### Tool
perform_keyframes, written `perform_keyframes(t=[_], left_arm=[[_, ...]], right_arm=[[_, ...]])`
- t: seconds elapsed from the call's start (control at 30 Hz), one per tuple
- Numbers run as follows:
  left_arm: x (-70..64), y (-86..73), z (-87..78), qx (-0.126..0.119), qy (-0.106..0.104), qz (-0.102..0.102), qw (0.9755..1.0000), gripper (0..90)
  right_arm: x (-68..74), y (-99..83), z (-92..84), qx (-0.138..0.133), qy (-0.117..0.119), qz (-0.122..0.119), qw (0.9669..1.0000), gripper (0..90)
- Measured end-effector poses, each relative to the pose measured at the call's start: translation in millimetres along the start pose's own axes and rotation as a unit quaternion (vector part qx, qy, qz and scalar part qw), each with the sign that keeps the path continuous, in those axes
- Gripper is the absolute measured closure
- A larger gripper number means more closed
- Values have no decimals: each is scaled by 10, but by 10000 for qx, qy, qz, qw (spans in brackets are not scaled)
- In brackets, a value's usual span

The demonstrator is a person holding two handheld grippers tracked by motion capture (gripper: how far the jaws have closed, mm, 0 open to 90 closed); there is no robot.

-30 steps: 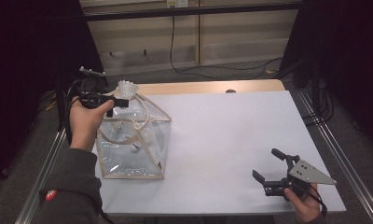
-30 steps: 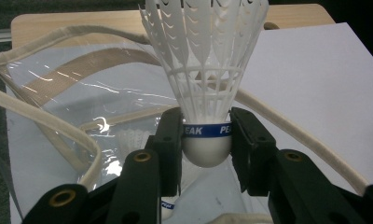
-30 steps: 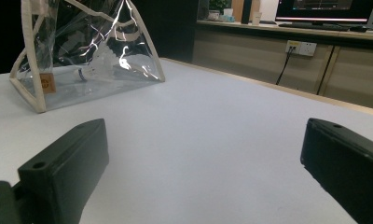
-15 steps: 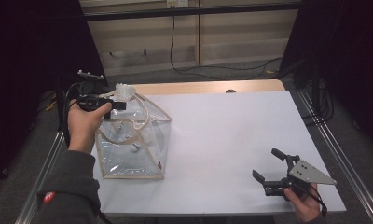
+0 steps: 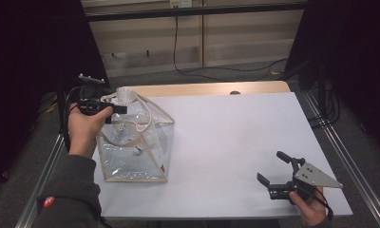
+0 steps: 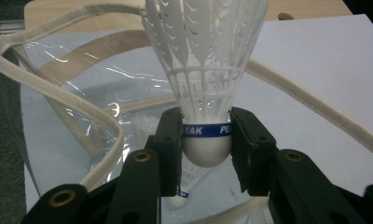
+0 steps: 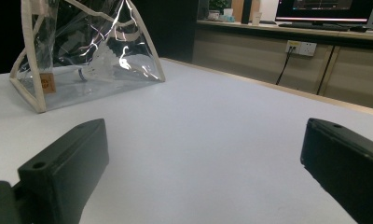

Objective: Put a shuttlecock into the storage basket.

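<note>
- Shuttlecock (image 6: pixel 206 100): long axis in line with the left gripper's jaws, rounded cork end toward the gripper body, feather skirt pointing away from it, toward the far side of the bag's mouth.
- White feathers fanning out from a white netted collar; blue band with white lettering around the pale cork base.
- Pinched at that blue band, one black pad on each side, by the left gripper (image 6: pixel 206 135); jaws pressed firmly against the cork.
- Held above the open top of the clear plastic bag (image 5: pixel 136 142), at the bag's upper left corner in the high view (image 5: pixel 126 93).
- Bag: transparent, edged in cream fabric tape, cream handles (image 6: pixel 58 100) looping beside the shuttlecock; standing on the white table (image 5: pixel 235 137), near its left edge.
- Second shuttlecock (image 6: pixel 184 184) lying inside the bag, below the held one; seen through the bag wall in the right gripper view too (image 7: pixel 98 70).
- Right gripper (image 5: pixel 275 171): well apart from the bag, low over the table's near right corner, jaws spread wide with nothing between them, bare tabletop showing in the gap.
</note>
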State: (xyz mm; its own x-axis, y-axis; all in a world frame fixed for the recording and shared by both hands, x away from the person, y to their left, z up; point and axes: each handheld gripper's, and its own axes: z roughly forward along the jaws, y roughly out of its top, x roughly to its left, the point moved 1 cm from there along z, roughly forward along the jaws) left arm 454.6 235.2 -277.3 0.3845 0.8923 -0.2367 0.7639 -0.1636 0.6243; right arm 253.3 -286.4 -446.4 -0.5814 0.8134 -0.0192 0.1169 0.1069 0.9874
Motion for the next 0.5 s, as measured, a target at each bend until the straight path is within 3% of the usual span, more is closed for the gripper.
perform_keyframes(t=[0.5], left_arm=[[59, -53, -9, 2, 97, 17, 10000, 641]], right_arm=[[5, -4, 7, 36, 14, 3, 10000, 6]])
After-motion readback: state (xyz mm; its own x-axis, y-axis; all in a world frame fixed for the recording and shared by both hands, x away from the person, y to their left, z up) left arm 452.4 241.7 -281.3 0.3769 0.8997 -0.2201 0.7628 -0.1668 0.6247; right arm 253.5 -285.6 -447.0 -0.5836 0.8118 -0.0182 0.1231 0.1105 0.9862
